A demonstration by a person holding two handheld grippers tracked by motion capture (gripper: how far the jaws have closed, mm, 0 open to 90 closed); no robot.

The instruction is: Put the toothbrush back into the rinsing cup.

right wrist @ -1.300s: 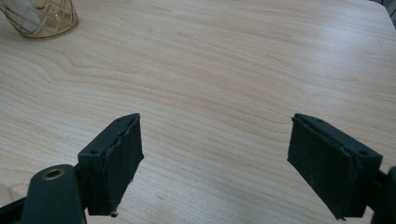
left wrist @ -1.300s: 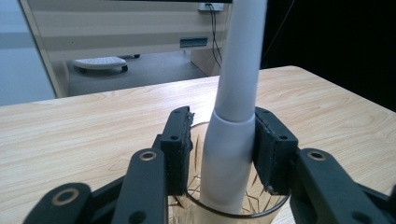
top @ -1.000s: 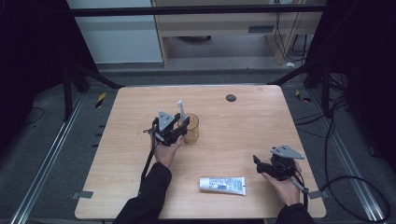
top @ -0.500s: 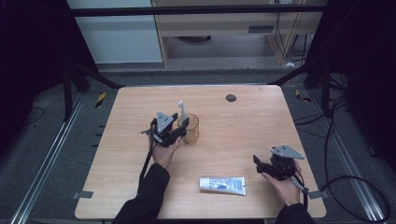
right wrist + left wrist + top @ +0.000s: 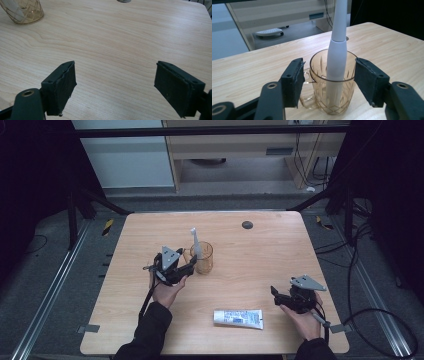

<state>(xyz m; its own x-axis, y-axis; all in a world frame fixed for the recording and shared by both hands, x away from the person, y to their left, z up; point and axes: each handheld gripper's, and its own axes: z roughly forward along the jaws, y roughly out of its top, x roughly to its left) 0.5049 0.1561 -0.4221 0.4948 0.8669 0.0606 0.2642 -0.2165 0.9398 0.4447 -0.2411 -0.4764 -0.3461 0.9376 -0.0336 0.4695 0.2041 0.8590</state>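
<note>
An amber glass mug (image 5: 204, 259) stands near the middle of the wooden table (image 5: 260, 250), with a white toothbrush (image 5: 195, 242) upright in it. My left gripper (image 5: 189, 266) sits just left of the mug, open. Its jaws have just been opening. In the left gripper view my left gripper (image 5: 328, 80) has a pad on each side of the mug (image 5: 332, 100) and toothbrush (image 5: 337, 55), touching neither. My right gripper (image 5: 276, 295) rests open near the front right with nothing in it. In its own view my right gripper (image 5: 115, 87) hangs over bare wood.
A white toothpaste tube (image 5: 238, 318) lies flat near the table's front edge, between the two hands. A small dark round disc (image 5: 247, 224) sits near the back edge. The mug (image 5: 23, 10) shows at the right gripper view's top left corner.
The left gripper has drawn back a little from the mug, toward the person and to the left, and its jaws have widened. The toothbrush stays standing in the mug. The right gripper has kept still.
</note>
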